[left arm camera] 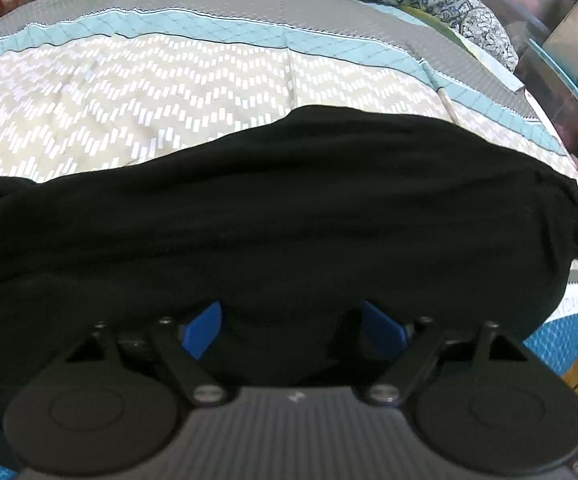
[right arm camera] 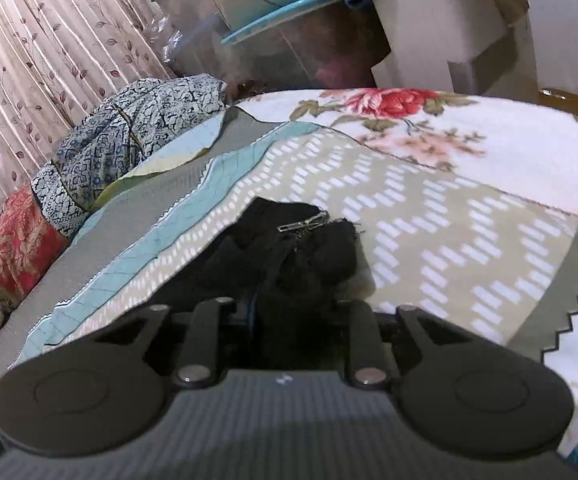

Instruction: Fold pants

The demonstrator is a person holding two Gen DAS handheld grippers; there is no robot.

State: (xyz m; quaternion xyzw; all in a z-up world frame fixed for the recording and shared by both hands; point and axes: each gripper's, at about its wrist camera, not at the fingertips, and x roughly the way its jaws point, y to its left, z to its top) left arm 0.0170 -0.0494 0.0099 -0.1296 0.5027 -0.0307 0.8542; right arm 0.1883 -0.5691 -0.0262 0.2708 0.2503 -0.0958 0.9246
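Zigzag-patterned bedspread [left arm camera: 169, 92]; floral curtain [right arm camera: 29, 60]; blue-patterned cloth bundle [right arm camera: 129, 128]; floral blanket [right arm camera: 409, 120].

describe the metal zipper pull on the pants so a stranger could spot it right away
Start at the bed's beige zigzag bedspread. On it lies the bunched end of the black pants, just ahead of the right gripper. The zipper pull is a thin silver tab on top, the only shiny metal against black cloth.
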